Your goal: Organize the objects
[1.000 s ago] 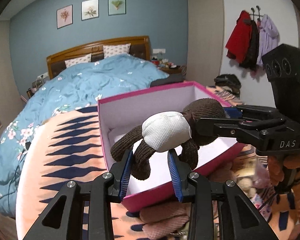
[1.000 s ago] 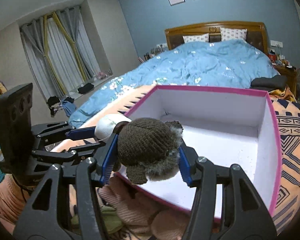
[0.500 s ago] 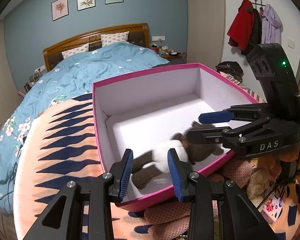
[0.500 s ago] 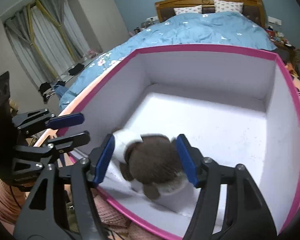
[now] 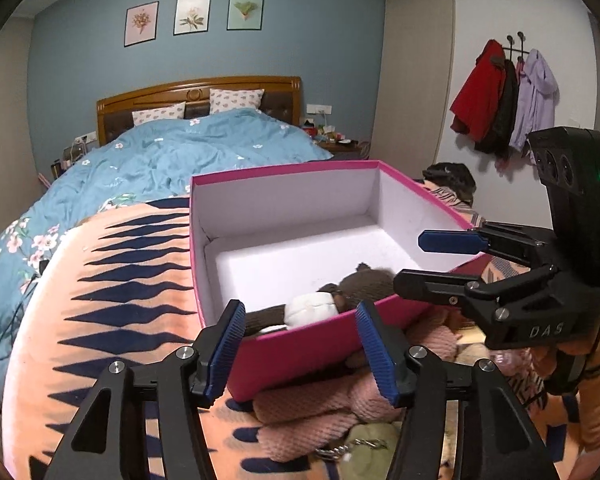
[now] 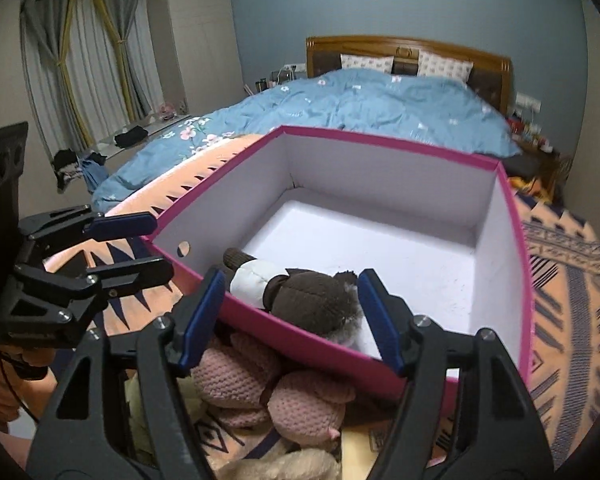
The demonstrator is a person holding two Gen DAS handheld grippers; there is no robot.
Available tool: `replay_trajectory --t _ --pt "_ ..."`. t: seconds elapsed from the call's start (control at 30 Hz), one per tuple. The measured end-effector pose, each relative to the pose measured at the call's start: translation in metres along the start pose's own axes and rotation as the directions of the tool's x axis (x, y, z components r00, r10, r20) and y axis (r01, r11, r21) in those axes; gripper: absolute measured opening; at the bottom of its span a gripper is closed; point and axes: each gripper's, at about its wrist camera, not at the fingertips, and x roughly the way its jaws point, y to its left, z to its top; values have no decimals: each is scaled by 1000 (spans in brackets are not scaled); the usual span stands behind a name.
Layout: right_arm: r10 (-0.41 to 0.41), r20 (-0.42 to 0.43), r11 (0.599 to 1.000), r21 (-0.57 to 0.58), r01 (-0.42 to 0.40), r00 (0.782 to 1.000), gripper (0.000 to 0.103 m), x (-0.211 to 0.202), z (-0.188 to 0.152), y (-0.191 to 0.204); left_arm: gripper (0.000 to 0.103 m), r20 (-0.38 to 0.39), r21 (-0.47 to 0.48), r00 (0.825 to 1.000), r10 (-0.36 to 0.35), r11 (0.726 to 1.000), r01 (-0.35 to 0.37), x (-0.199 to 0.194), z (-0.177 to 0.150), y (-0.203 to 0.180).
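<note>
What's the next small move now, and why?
Probably lower one open gripper toward the pink knitted toy lying outside the box. The brown plush already lies on the floor of the pink box by its near wall, and both the left gripper and the right gripper are open and empty. More soft toys sit against the box's near side, not yet put away.

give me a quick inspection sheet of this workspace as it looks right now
surface: patterned blanket on the bed
job's things: brown plush lies in the pink box, near its front wall
clutter: pink knitted toys heaped outside the box front
grippers: left gripper and right gripper both open, empty, near the box front
cables: thin cable at the blanket's edge
surroundings: blue duvet, coats on hooks, curtains
</note>
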Motion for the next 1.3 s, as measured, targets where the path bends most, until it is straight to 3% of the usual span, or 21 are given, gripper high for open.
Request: replay_trajectory --t 0.33,0.97,1.3 --pt "-25 16 998 -53 26 1000 70 -15 -13 15 65 35 -23 999 -26 999 27 -22 -13 -16" --pt "-28 -14 997 -72 27 1000 70 -16 -39 28 65 -61 -90 995 -75 994 70 -5 -47 -20" --pt "-28 -83 1000 4 28 996 70 -6 -62 5 65 -113 -84 991 -75 994 66 5 -62 -24"
